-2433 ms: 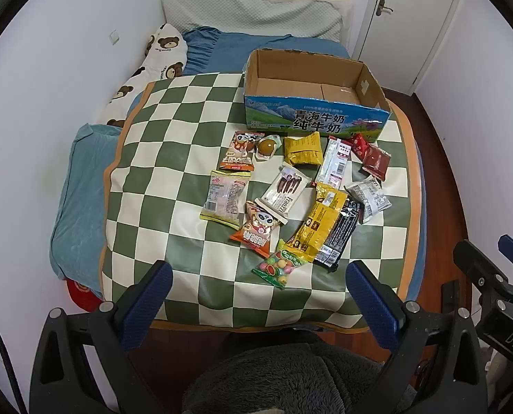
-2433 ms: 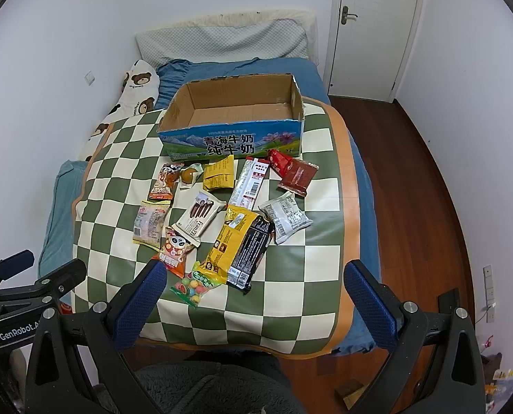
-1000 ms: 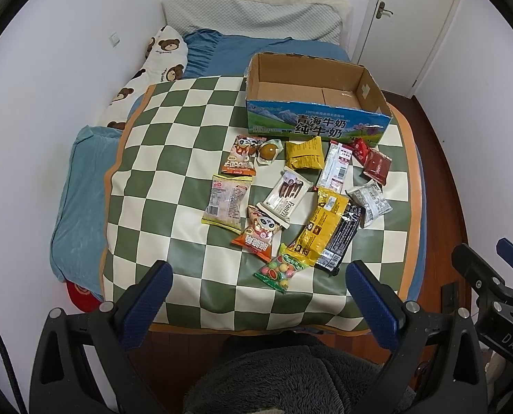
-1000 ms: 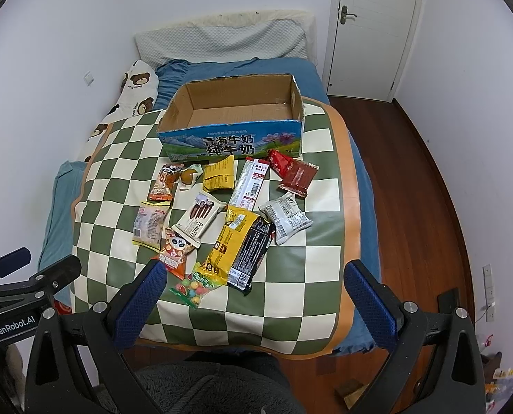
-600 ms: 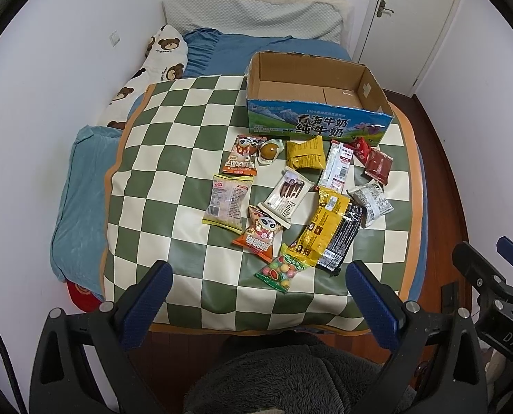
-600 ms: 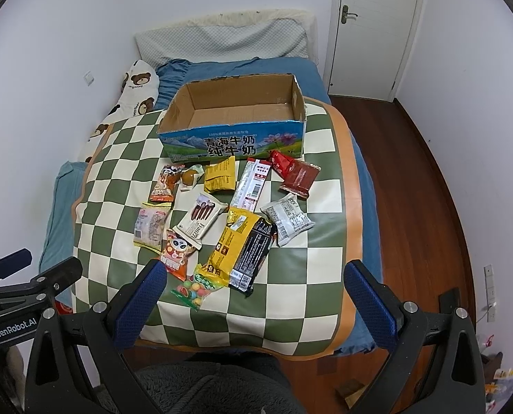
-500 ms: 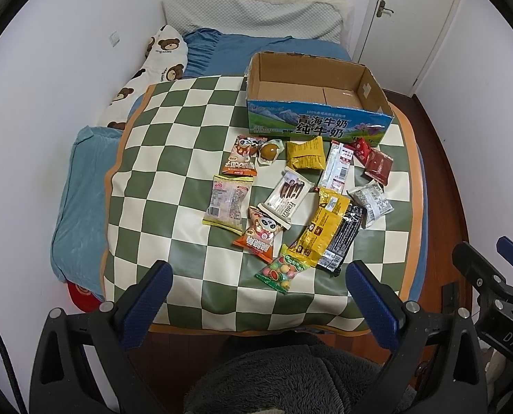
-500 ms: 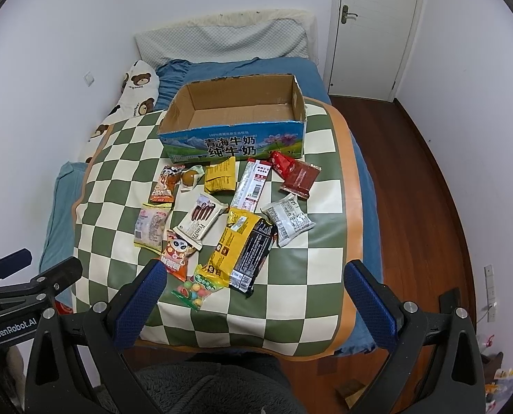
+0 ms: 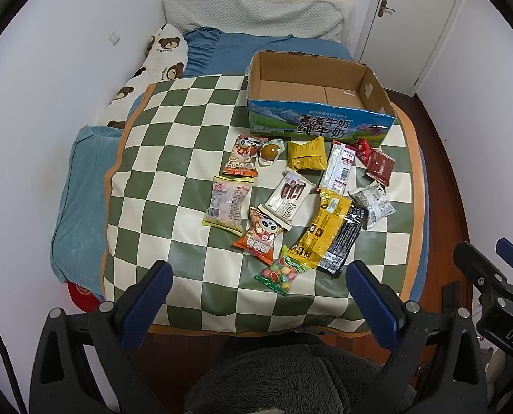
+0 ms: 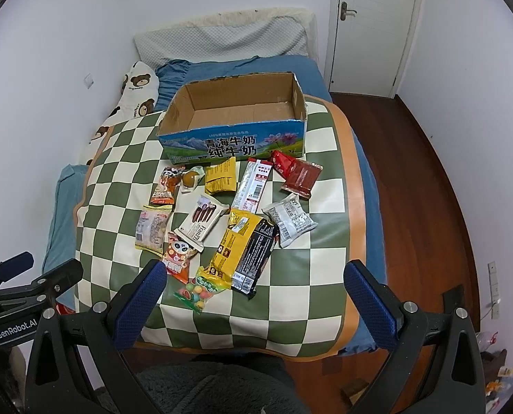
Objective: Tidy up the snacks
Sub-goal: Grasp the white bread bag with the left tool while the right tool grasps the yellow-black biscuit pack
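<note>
While held above the bed, left gripper (image 9: 256, 303) spread wide, right gripper (image 10: 254, 302) likewise, both holding nothing.

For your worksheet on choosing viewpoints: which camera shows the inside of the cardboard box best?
The right wrist view: the cardboard box opens toward it, showing most of its bare floor and all four inner walls. In the left wrist view the box sits off to the right, its near wall hiding more of the floor.
</note>
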Demonstrator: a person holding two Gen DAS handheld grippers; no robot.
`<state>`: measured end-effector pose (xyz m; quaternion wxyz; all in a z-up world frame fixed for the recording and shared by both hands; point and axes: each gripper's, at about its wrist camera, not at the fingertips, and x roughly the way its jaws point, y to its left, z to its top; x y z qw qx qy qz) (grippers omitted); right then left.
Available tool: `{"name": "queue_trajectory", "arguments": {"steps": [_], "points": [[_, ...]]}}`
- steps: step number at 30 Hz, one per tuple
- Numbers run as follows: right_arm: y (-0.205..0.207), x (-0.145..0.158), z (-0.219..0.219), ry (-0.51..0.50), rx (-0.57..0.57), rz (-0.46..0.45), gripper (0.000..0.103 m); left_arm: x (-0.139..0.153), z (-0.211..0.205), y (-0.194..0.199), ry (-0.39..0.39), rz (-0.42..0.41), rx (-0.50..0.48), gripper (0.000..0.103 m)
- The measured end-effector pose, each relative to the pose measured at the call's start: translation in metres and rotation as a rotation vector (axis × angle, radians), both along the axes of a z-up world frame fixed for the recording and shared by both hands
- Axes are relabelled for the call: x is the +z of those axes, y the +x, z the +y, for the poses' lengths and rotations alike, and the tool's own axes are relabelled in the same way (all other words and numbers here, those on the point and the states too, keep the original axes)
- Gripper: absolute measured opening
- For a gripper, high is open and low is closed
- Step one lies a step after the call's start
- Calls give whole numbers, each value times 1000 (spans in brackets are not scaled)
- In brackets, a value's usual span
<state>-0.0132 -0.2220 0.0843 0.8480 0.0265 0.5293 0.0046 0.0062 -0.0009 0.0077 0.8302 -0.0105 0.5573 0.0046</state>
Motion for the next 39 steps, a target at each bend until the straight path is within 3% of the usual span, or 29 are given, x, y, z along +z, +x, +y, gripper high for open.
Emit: {"name": "queue_trajectory", "arguments": {"steps": [5,10,18,22,26,31,33,36,39], "points": [[21,-27,4,49,-39,29,103,-27,26,30,35,-8,71,103],[59,-103,7,99,-79,137,103,-81,52,64,81,70,141,103],[113,-244,19,152,-181,300,103,-178,67,119,240,180,72,103],[128,-292,25,175,-226,351,103,-222,77,155,230,249,33,103],[136,-322,31,172,-263,381,103,-262,77,186,217,322,-8,103],[141,-359,44,90,-270,408,103,-291,77,206,168,365,-51,103],[140,-365,51,39,-240,414,92,-293,78,209,140,361,-66,103],[139,-367,67,-30,-134,413,91,-294,77,209,126,348,-94,101],[139,-373,88,-162,30,400,91,-298,76,206,90,369,-118,101]]}}
